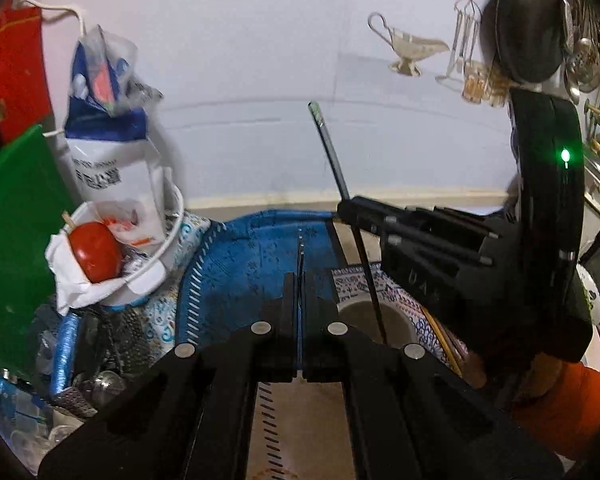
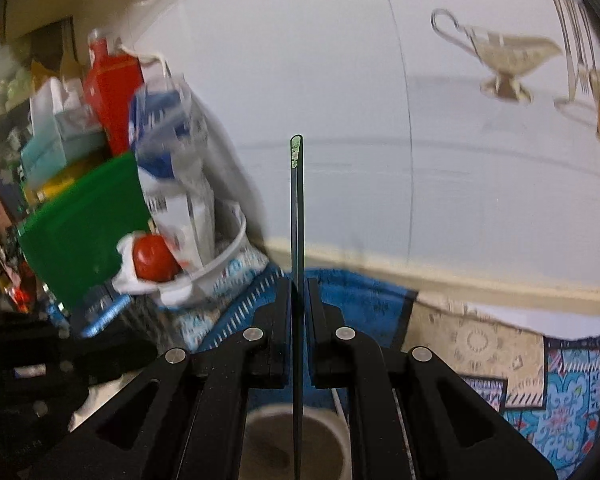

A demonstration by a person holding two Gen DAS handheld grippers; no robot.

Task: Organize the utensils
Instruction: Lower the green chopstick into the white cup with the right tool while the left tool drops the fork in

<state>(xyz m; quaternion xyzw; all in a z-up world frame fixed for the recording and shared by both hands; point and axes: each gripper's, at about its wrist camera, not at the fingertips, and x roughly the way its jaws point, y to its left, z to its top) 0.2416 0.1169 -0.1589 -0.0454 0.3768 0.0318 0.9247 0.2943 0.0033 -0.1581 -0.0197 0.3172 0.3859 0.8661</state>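
Observation:
My right gripper (image 2: 299, 288) is shut on a dark chopstick (image 2: 296, 208) that stands nearly upright. Its lower end reaches down into a round beige cup (image 2: 332, 448) below the fingers. In the left wrist view the right gripper (image 1: 346, 208) holds the same chopstick (image 1: 332, 152) over the cup (image 1: 396, 320). My left gripper (image 1: 300, 280) is shut on a thin dark utensil (image 1: 300, 248) seen edge-on between its pads, above the blue patterned cloth (image 1: 252, 264).
A white bucket (image 1: 156, 272) with a red tomato-like object (image 1: 96, 254) and a blue-white bag (image 1: 112, 136) stands at left beside a green board (image 1: 12, 240). A gravy boat decoration (image 1: 412, 48) shows on the white wall. Hanging utensils (image 1: 580, 60) fill the far right.

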